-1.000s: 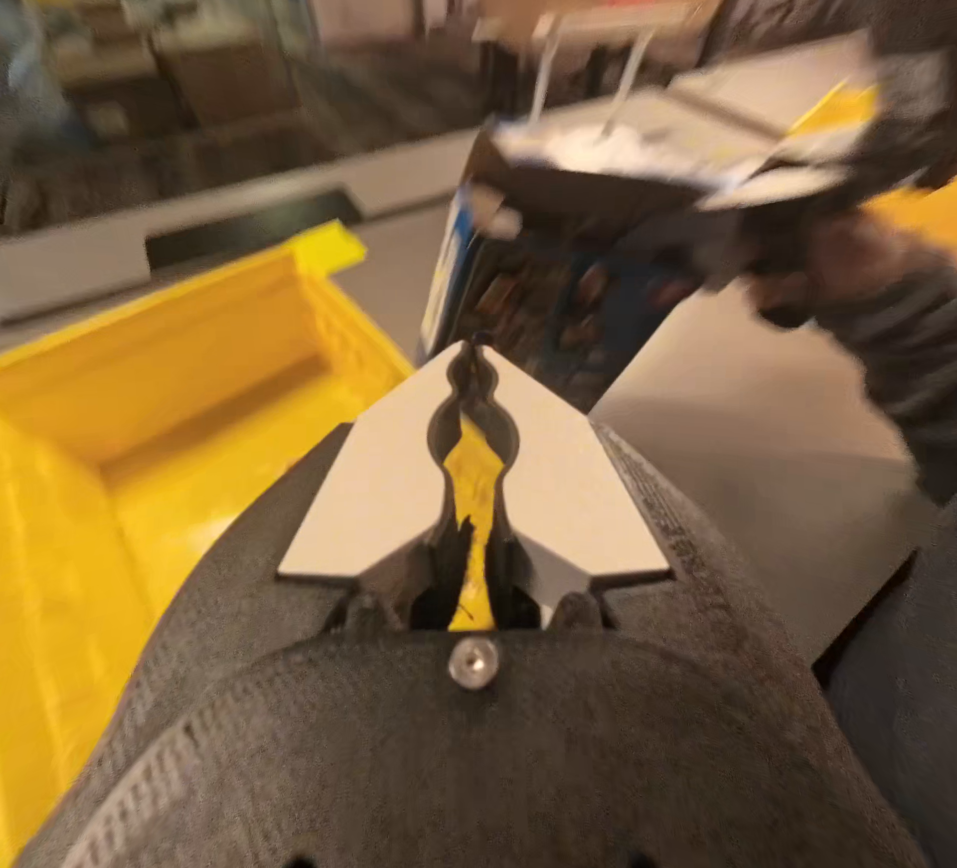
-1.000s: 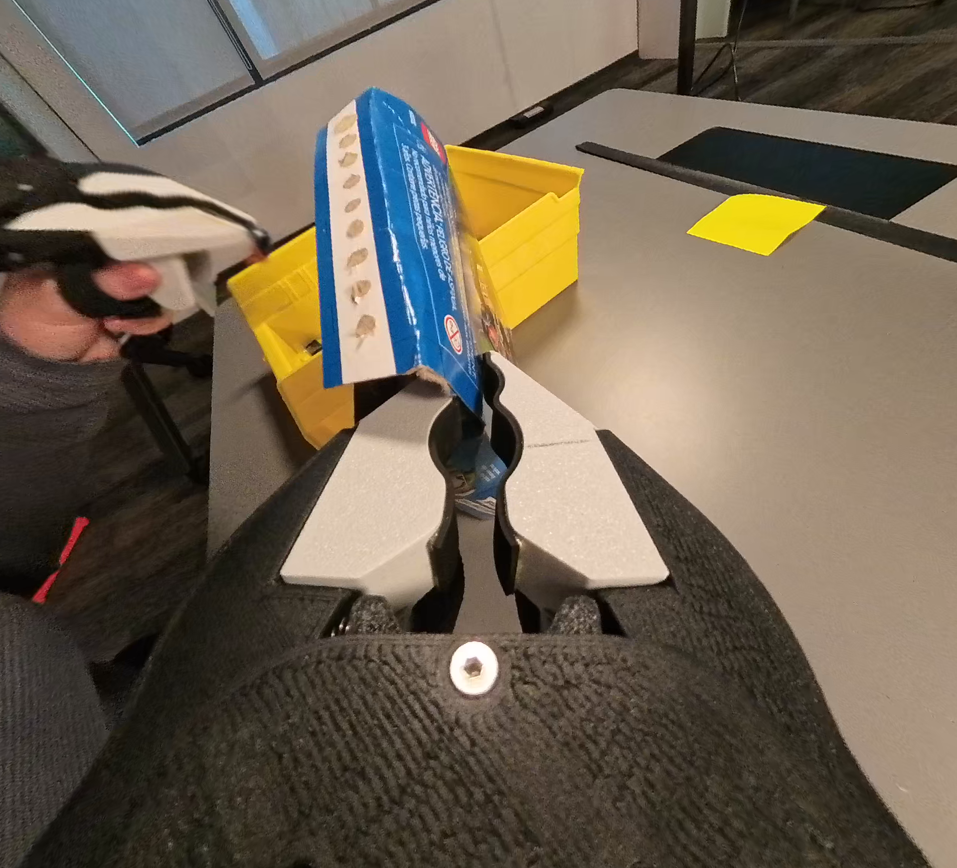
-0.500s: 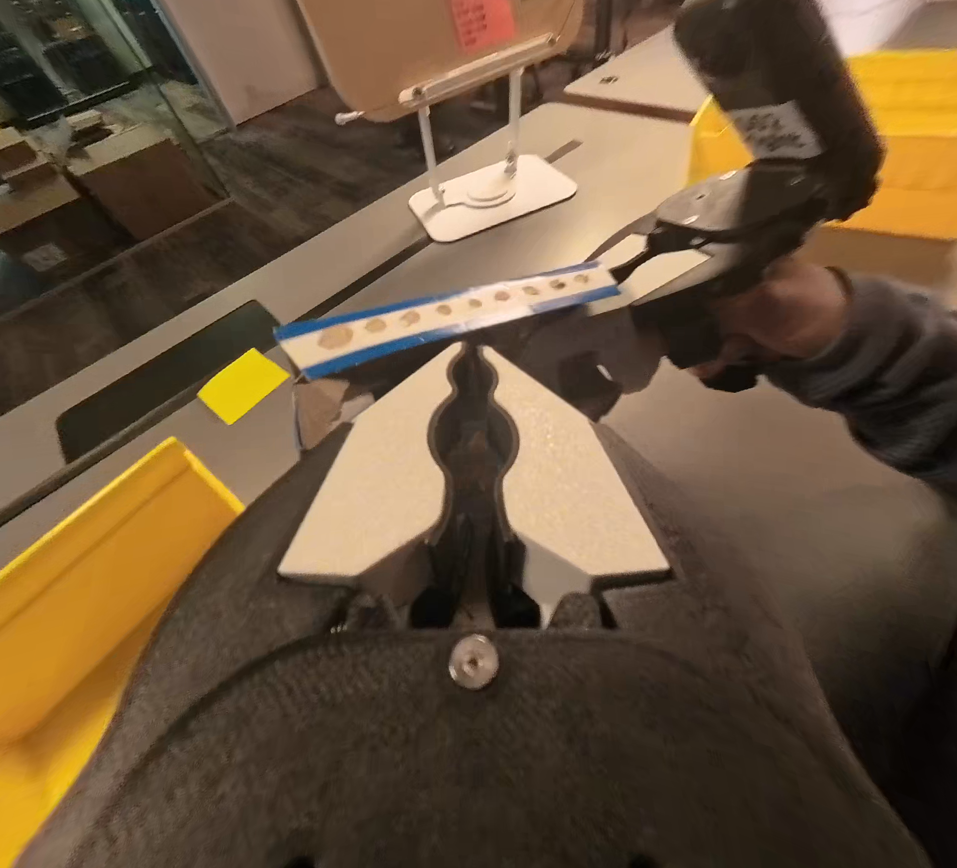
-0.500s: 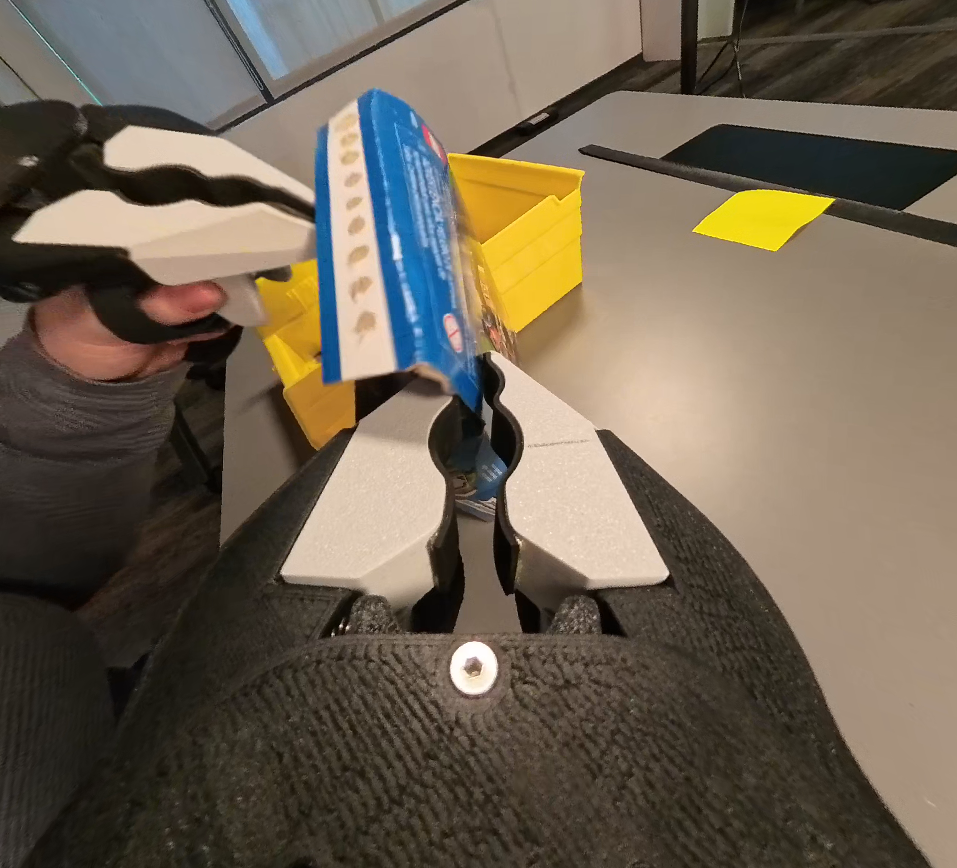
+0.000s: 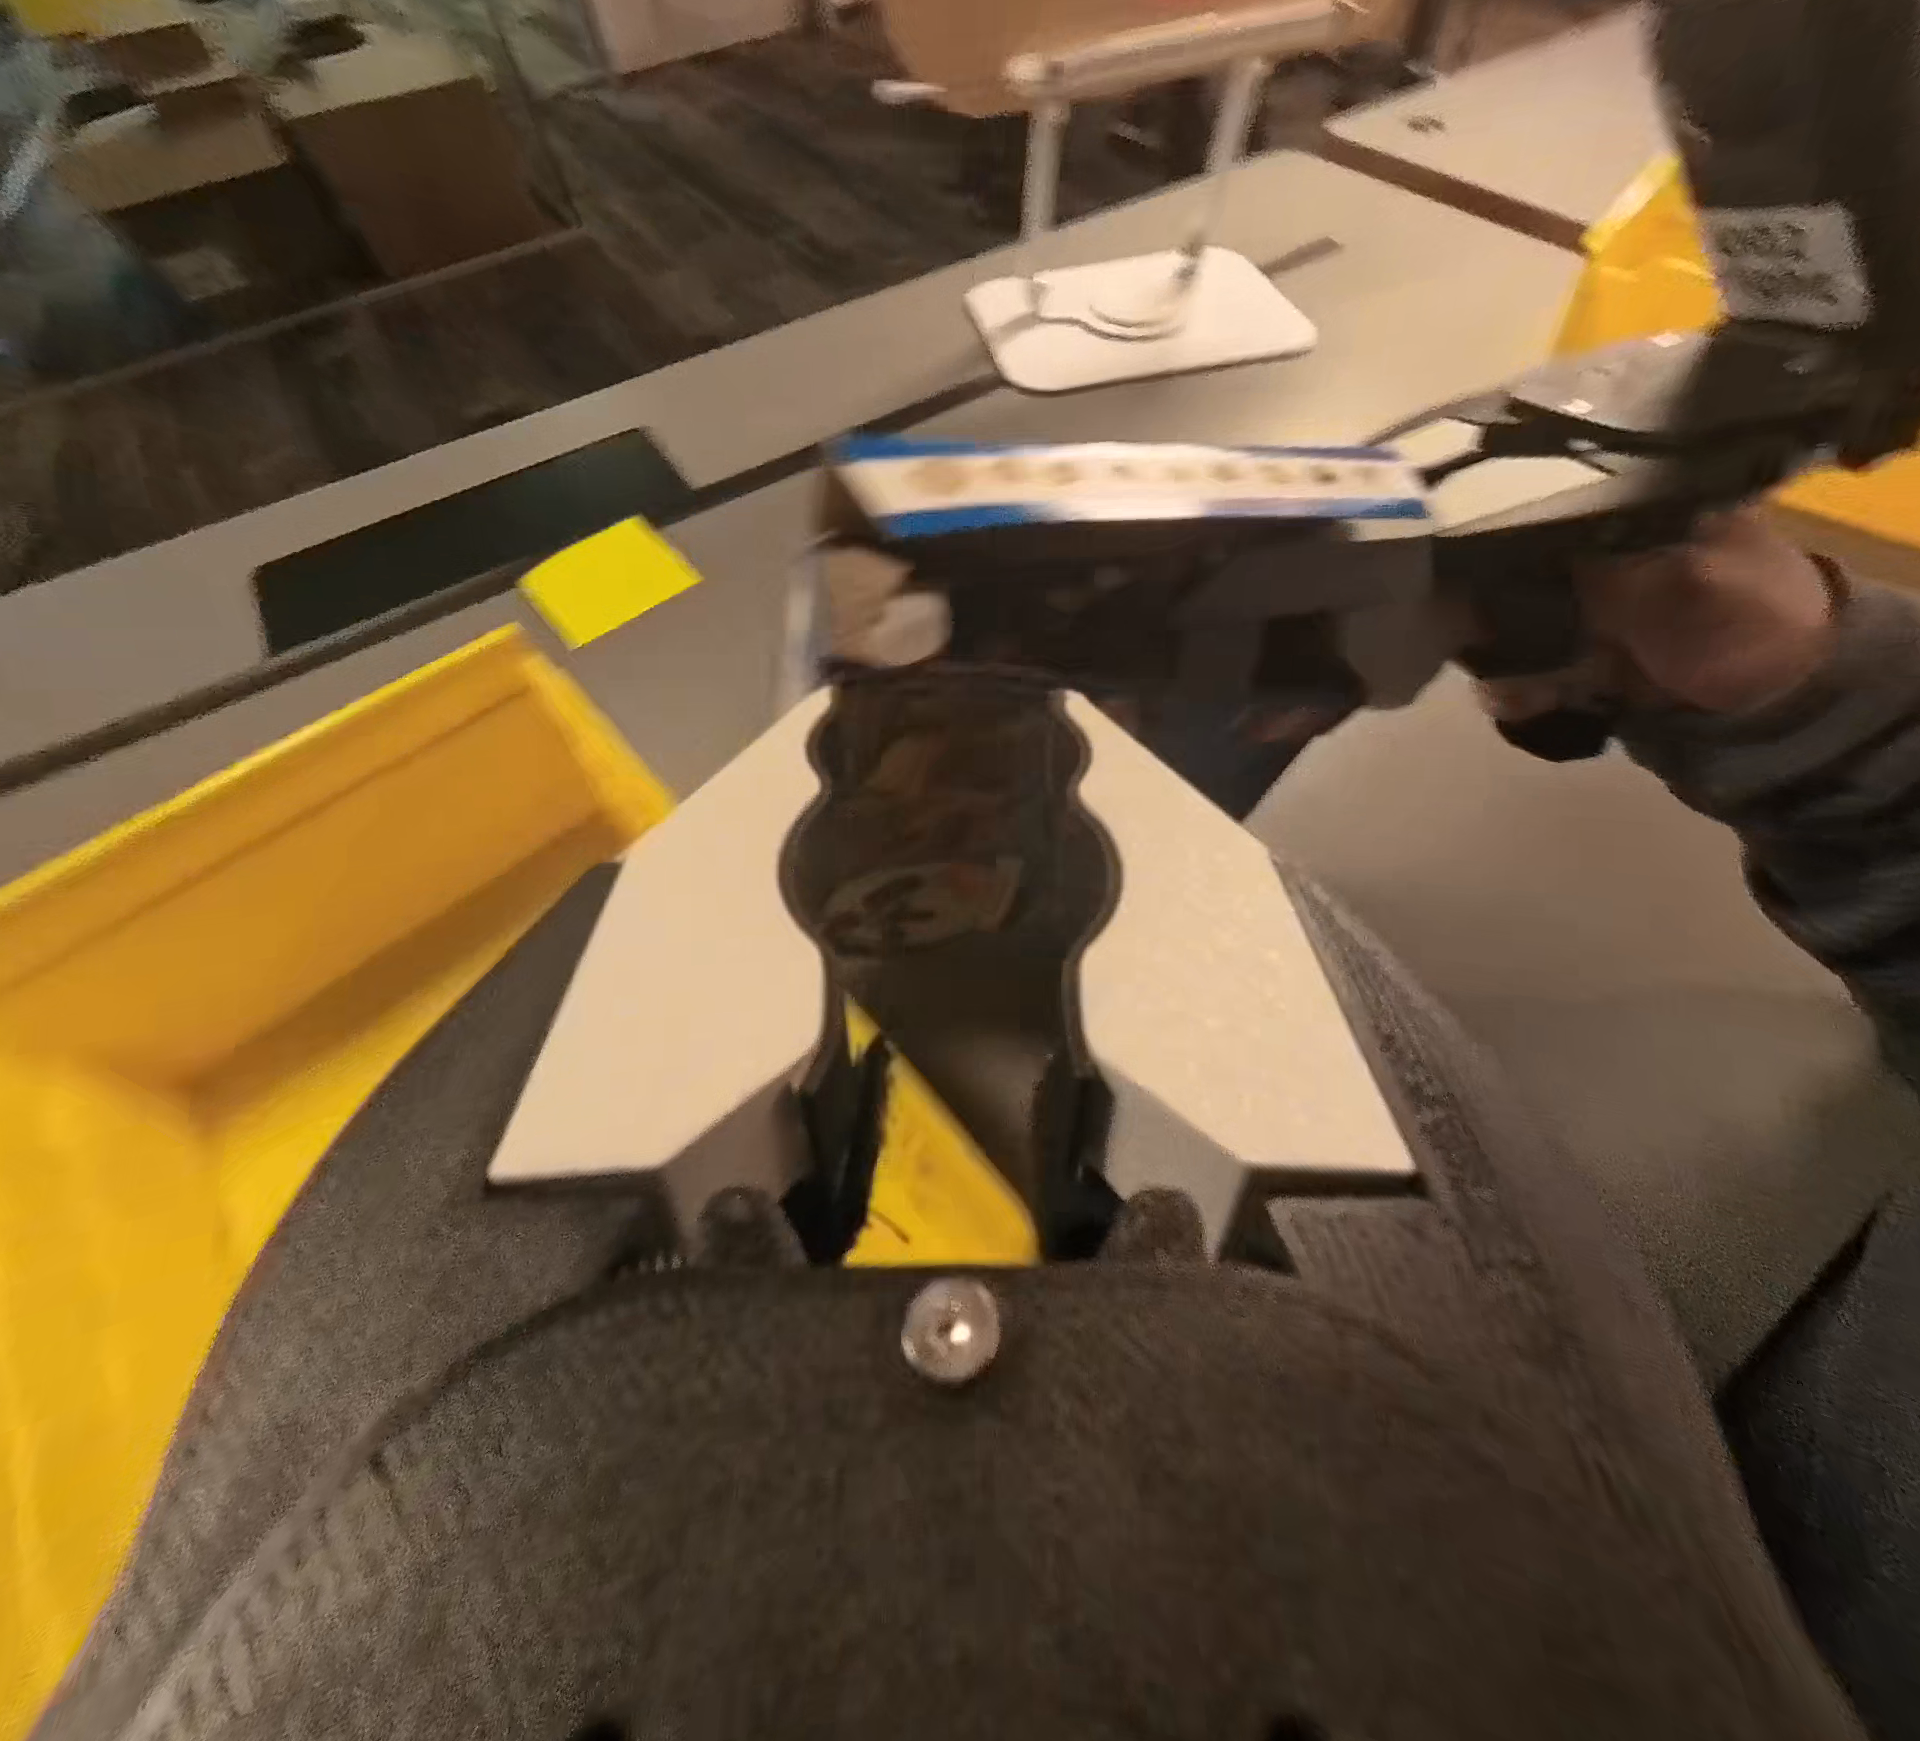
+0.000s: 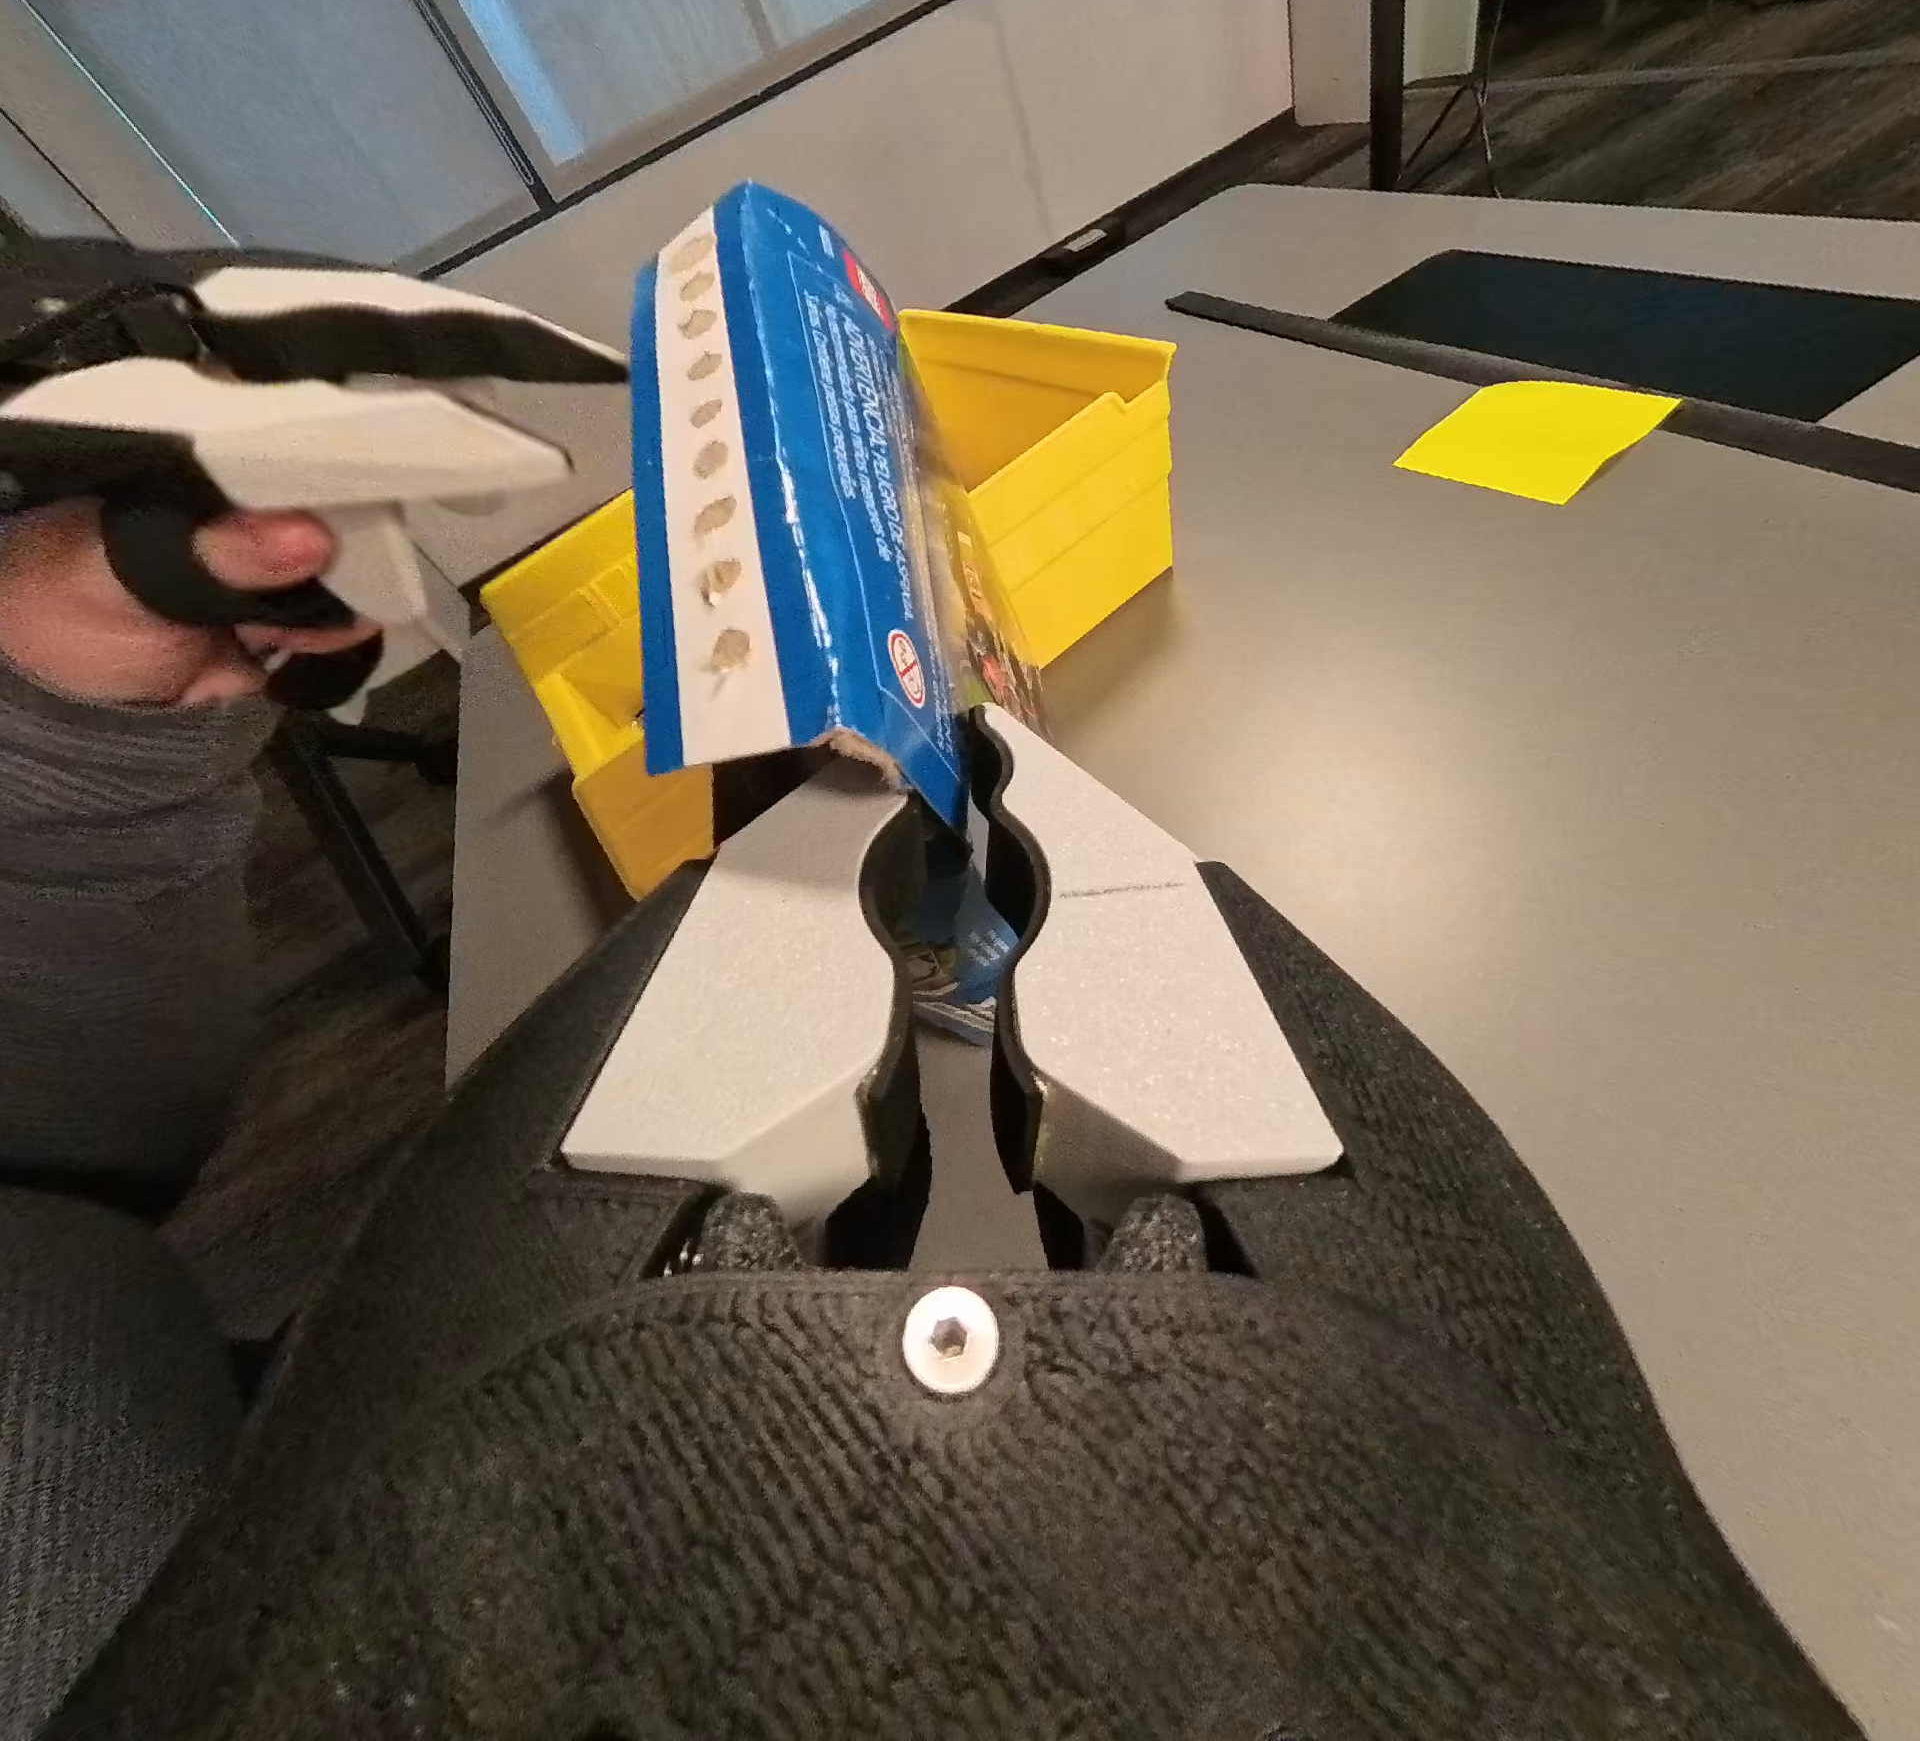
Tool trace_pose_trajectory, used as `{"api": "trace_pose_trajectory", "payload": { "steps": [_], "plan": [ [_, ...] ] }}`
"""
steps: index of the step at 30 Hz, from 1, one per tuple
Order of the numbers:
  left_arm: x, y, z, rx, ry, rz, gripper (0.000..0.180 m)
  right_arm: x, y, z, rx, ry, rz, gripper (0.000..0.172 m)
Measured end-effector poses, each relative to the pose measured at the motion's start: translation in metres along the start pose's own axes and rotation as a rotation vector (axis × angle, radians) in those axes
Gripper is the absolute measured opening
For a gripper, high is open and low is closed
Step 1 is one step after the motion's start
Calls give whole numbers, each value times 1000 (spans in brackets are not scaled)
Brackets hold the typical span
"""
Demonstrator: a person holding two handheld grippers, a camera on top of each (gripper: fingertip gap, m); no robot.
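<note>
My right gripper (image 6: 961, 725) is shut on the lower edge of an opened blue cardboard box (image 6: 790, 486) and holds it upright above the grey table (image 6: 1455, 808). The box has a white flap with a row of glue dots. My left gripper (image 5: 948, 704) is open, with its fingertips right at the box's end (image 5: 1122, 486); the box's dark printed face shows in the gap between them. In the right wrist view the left gripper (image 6: 592, 418) sits at the box's left edge with its jaws apart. The left wrist view is blurred. The right gripper also shows there (image 5: 1455, 486), clamped on the box.
A yellow bin (image 6: 1070, 465) stands on the table behind the box; it fills the left of the left wrist view (image 5: 312, 839). A yellow note (image 6: 1538, 439) lies by a black mat (image 6: 1662, 330). A white stand base (image 5: 1143, 320) sits farther back. About 10 cm separates my left fingertips from my right.
My left gripper was shut and has opened. It swung from over the yellow bin up to the box's end. My right gripper has kept the box nearly still.
</note>
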State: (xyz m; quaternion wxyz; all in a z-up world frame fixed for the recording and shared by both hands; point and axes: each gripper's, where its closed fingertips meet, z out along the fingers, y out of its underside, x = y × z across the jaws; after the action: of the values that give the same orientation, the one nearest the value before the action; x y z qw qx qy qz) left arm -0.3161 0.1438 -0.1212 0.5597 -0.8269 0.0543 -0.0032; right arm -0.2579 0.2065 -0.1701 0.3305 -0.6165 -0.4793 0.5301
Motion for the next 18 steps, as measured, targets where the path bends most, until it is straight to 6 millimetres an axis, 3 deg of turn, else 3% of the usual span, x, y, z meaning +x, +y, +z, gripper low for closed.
{"api": "trace_pose_trajectory", "payload": {
  "steps": [3, 6, 8, 11, 18],
  "plan": [
    [-60, 28, -30, -35, -197, -145, 33, -2, 0, 1, -3, -1, -6, 2],
    [-90, 94, -35, -280, -277, -259, 31, -4, 0, 2, -7, -2, -14, 2],
    [-89, 134, -28, -434, -221, -373, 31, -5, 0, 2, -6, -4, -11, 2],
    [-89, 170, -15, -567, -178, -481, 32, -3, 0, 2, -4, -2, -8, 2],
    [-97, 209, -2, -723, -203, -495, 33, -2, 0, 0, -1, -4, 0, 2]
  ]
}}
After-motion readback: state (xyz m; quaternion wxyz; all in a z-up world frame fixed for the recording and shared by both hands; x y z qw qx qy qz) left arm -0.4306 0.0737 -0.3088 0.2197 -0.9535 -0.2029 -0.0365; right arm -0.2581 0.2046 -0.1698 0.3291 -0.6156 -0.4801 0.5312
